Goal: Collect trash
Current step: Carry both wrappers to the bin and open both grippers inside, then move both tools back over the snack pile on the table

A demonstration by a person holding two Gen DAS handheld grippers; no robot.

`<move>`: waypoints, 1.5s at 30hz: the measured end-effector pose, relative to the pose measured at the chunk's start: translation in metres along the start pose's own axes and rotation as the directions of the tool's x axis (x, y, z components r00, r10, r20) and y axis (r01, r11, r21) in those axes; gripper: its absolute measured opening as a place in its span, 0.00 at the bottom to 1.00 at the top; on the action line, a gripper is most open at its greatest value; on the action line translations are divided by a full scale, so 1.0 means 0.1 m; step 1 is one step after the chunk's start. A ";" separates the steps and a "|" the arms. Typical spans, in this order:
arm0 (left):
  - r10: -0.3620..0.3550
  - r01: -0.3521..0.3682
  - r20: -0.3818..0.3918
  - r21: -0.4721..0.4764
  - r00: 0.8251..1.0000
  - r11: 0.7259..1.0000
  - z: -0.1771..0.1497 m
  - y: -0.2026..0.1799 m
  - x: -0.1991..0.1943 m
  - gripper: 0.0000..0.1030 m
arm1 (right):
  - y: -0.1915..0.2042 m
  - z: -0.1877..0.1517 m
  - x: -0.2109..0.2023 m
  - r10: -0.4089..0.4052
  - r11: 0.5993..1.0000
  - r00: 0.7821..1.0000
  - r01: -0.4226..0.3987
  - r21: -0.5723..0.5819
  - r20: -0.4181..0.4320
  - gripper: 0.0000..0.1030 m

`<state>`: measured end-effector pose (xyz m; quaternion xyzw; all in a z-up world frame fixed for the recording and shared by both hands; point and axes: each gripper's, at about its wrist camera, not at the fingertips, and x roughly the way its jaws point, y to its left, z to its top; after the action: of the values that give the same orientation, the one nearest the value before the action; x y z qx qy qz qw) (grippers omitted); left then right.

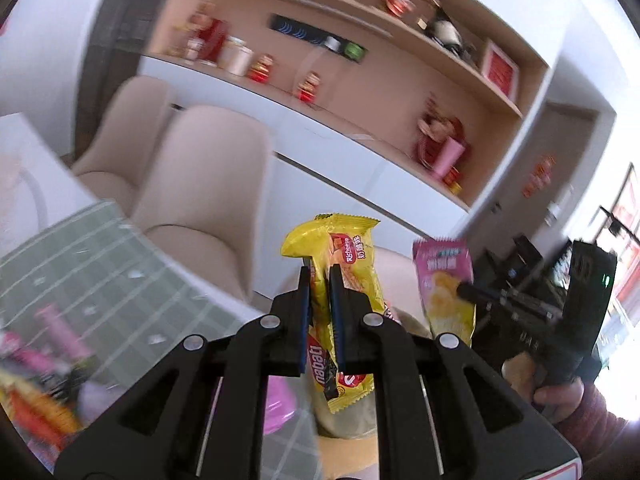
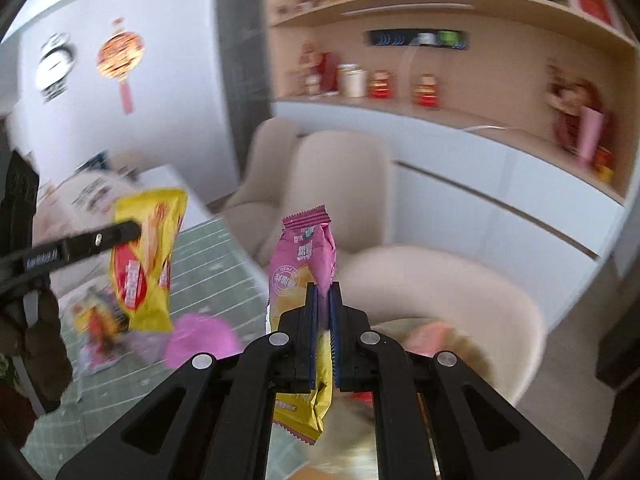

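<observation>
My left gripper [image 1: 319, 276] is shut on a yellow wafer wrapper [image 1: 344, 264], lifted in the air; the same yellow wafer wrapper [image 2: 148, 256] shows at the left of the right wrist view under the left gripper's finger [image 2: 100, 240]. My right gripper [image 2: 324, 288] is shut on a pink and yellow chip packet [image 2: 300, 264], also held up; that chip packet [image 1: 444, 280] hangs at the right in the left wrist view, with the right gripper [image 1: 466, 291] and a hand [image 1: 556, 396] behind it.
A green grid mat [image 1: 100, 272] on the table carries more wrappers [image 1: 44, 364] and a pink round object [image 2: 200, 340]. Beige chairs [image 1: 208, 184] stand beyond the table; one chair seat [image 2: 440, 296] lies under my right gripper. Shelves [image 1: 360, 92] line the wall.
</observation>
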<state>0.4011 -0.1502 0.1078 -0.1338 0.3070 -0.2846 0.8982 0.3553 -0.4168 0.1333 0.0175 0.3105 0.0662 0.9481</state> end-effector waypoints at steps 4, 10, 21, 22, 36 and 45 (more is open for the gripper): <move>-0.063 0.065 -0.091 0.021 0.994 0.998 -0.04 -0.31 0.59 0.09 | -0.48 0.00 0.01 -0.067 0.995 0.998 0.068 0.068 -0.010 0.07; -0.122 0.122 -0.250 -0.019 0.960 0.992 -0.22 -0.57 1.35 0.09 | -0.91 -0.13 0.14 -0.125 0.986 0.991 0.128 0.104 -0.039 0.07; -0.122 0.113 -0.411 -0.045 0.903 0.993 -0.56 -0.81 2.25 0.35 | -1.31 -0.36 0.60 -0.052 0.982 0.991 0.073 0.175 -0.121 0.07; -0.118 0.105 -0.400 -0.053 0.909 0.993 -0.55 -0.78 2.23 0.38 | -1.30 -0.39 0.64 -0.039 0.983 0.991 0.061 0.173 -0.131 0.07; 0.033 -0.056 -0.309 -0.067 0.951 0.996 -0.48 -0.35 1.46 0.42 | -0.88 -0.92 1.75 0.123 0.992 0.878 -0.089 0.095 -0.463 0.07; 0.036 -0.062 -0.310 -0.076 0.950 0.995 -0.59 -0.39 1.41 0.42 | -0.97 -1.16 1.87 0.098 0.994 0.824 -0.054 0.094 -0.559 0.07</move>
<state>0.4385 -0.2693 0.0113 -0.1183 0.4584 -0.2664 0.8396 0.4472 -0.4887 -0.0773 0.0448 0.5770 0.0946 0.8100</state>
